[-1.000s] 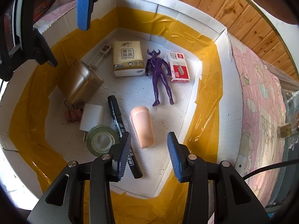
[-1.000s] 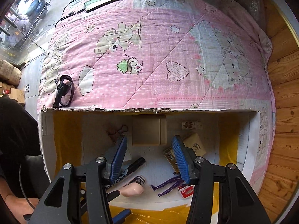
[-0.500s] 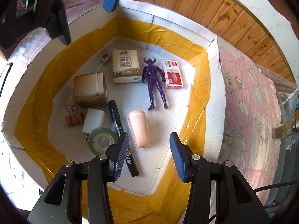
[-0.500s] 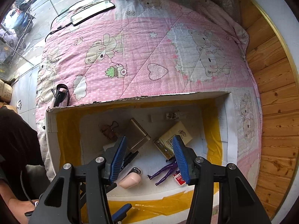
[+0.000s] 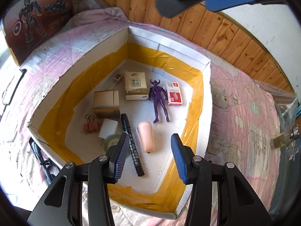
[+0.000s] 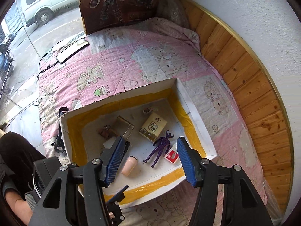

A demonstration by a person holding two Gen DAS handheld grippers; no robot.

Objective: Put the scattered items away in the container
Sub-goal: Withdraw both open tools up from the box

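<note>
pink quilt point(image 6: 150, 60) on bed | phone point(image 6: 72, 50) with cable on quilt | robot-print box point(image 6: 120, 1) upright | van point(image 6: 49, 1) outside

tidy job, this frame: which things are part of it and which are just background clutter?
Job items:
- cardboard box
- inside it: purple figure, black marker, pink case, tissue pack, red-and-white box, gold tin, binder clips, tape roll

Lying about:
- phone and its cable on the quilt
- robot toy carton
- black strap beside the box
</note>
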